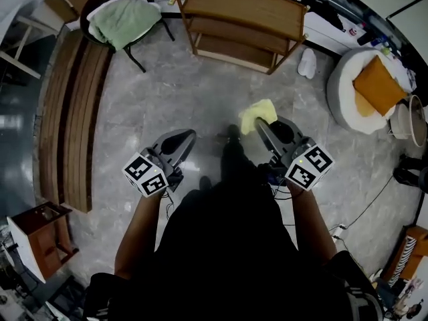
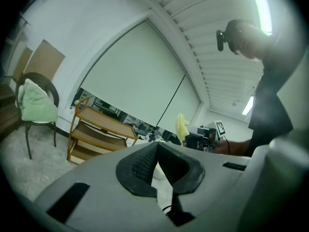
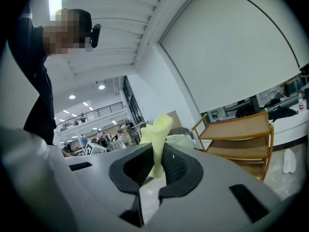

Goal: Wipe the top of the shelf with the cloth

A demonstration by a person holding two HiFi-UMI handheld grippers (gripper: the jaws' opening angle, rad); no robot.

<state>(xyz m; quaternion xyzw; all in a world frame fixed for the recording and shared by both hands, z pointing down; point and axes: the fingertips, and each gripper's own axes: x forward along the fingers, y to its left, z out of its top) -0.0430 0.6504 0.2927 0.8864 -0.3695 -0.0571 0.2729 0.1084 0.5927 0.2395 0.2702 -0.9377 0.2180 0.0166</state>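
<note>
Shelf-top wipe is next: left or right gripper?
Right. The right gripper has the yellow cloth pinched between its fingers, with the wooden shelf ahead of it. The left gripper is shut on nothing, so it would probably need a handover first.

The cloth (image 3: 157, 134) is pale yellow and bunched into a crumpled tuft, pinched between the closed jaws of the right gripper (image 3: 155, 161) and sticking out past their tips. The shelf (image 1: 244, 5) is a wooden unit with three open tiers, standing upright on the grey floor, well apart from the cloth.
</note>
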